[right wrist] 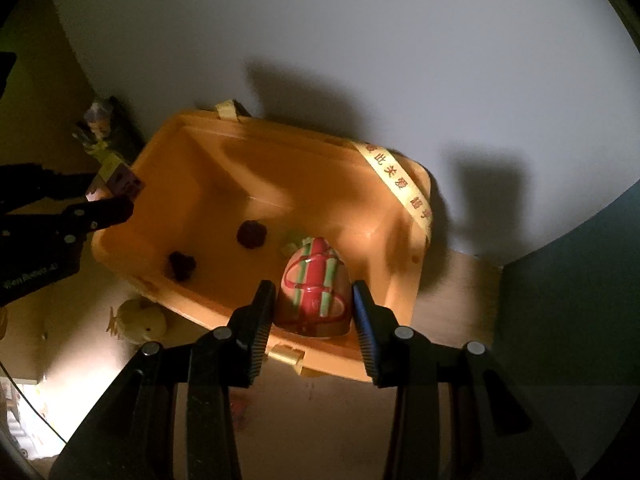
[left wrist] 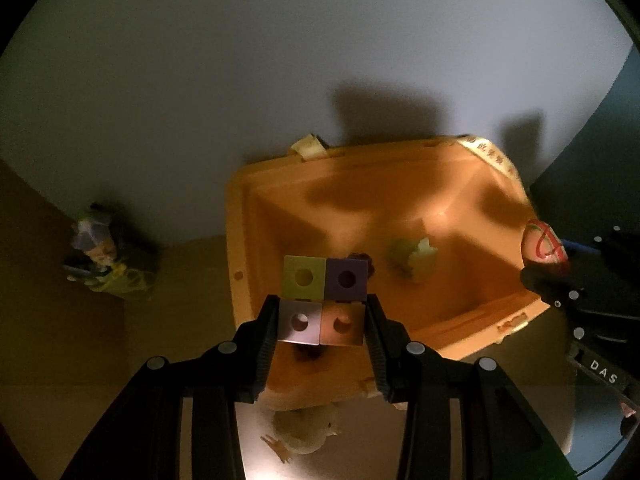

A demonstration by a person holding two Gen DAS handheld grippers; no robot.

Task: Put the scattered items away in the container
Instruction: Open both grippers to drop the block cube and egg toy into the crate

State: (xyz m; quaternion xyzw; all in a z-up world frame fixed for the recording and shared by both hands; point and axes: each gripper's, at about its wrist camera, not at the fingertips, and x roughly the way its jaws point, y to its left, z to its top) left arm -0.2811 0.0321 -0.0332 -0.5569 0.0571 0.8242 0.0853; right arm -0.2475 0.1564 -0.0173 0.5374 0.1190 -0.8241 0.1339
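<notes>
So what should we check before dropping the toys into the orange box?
1. Left gripper is shut on the block of four coloured cubes: ok.
2. Right gripper is shut on the red and green striped toy: ok.
3. Both toys hang over the open orange box, not outside its rim: ok.
4. Free floor in the box below: two dark lumps and a pale green piece already lie there, with bare space left: ok.
5. All toys tidied: not ok, the yellow chick and a small figure sit outside the box.
6. Height above the box floor: cannot tell.
</notes>
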